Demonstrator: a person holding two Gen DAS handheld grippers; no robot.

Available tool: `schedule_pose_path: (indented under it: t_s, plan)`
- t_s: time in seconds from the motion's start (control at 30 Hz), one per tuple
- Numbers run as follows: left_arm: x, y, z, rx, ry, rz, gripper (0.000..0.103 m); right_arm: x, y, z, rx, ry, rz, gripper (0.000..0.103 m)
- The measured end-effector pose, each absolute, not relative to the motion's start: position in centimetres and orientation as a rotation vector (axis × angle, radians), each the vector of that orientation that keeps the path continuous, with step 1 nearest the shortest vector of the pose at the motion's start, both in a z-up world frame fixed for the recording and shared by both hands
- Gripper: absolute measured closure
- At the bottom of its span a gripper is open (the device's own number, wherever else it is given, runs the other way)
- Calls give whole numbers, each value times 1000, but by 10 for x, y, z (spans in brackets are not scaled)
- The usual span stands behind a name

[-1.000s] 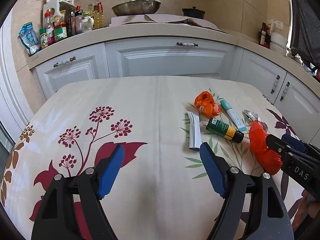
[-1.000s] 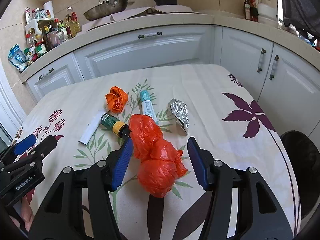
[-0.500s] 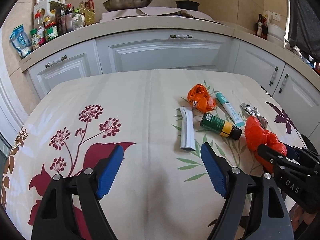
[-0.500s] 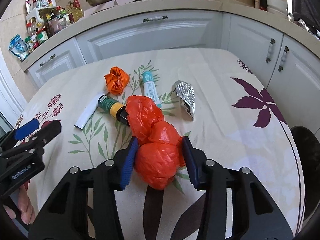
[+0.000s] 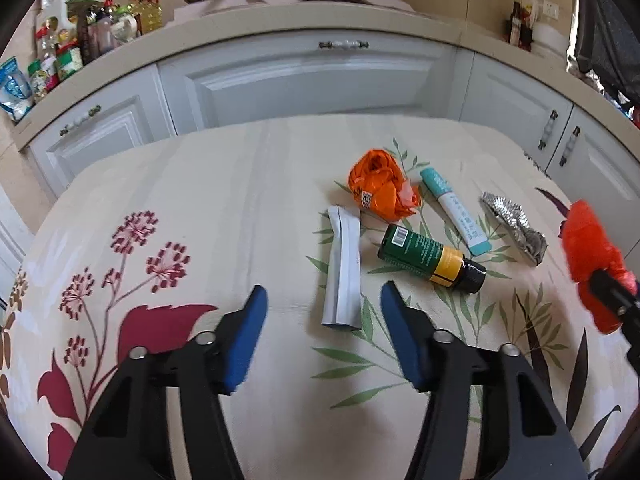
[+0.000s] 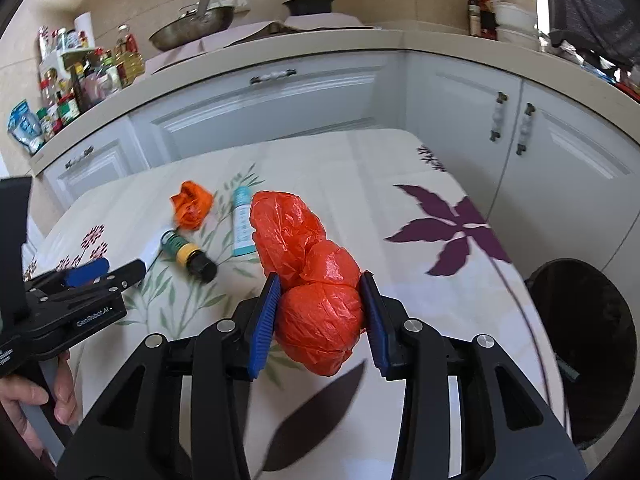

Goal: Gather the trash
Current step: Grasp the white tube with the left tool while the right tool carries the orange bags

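My right gripper (image 6: 320, 280) is shut on a knotted red plastic bag (image 6: 316, 320), held above the flowered tablecloth (image 6: 400, 168). In the left wrist view the bag (image 5: 588, 240) hangs at the far right. My left gripper (image 5: 324, 292) points down at a flat white wrapper (image 5: 342, 264). Its jaws are closing, the wrapper's near end lies between the fingertips, and the pads do not touch it. Beyond it lie a crumpled orange wrapper (image 5: 380, 188), a green bottle (image 5: 420, 250), a teal-and-white tube (image 5: 456, 212) and a foil wrapper (image 5: 516, 228).
A black bin (image 6: 580, 344) stands on the floor off the table's right edge. White cabinets (image 5: 312, 80) curve round the far side, with bottles (image 5: 80, 40) and a pan (image 6: 192, 28) on the counter. A person's hand (image 6: 36, 396) holds the left gripper's handle.
The right gripper shut on the red bag and carried it rightwards. The left gripper moved forward and down towards the white wrapper, and its jaws narrowed.
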State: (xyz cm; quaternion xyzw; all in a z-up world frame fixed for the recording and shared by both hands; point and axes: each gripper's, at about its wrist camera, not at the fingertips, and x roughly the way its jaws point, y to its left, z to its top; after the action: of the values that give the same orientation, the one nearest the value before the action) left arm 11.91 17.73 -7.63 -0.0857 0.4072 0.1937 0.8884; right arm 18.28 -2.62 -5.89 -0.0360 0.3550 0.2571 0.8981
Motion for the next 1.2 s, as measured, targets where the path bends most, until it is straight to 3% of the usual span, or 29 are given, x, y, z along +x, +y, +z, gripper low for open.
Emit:
schedule_pose_path:
  t_s: [0.17, 0.2, 0.33, 1.2]
  plan:
    - [124, 175, -82, -173, 876, 388, 71, 190, -32, -63, -63, 745, 523, 64]
    - [124, 174, -82, -171, 875, 381, 83, 191, -33, -64, -61, 746, 522, 64]
    - [124, 174, -81, -162, 873, 372, 92, 192, -35, -65, -54, 745, 520, 64]
    - [54, 120, 0, -145, 571, 319, 94, 141, -99, -22, -6, 538, 400, 64]
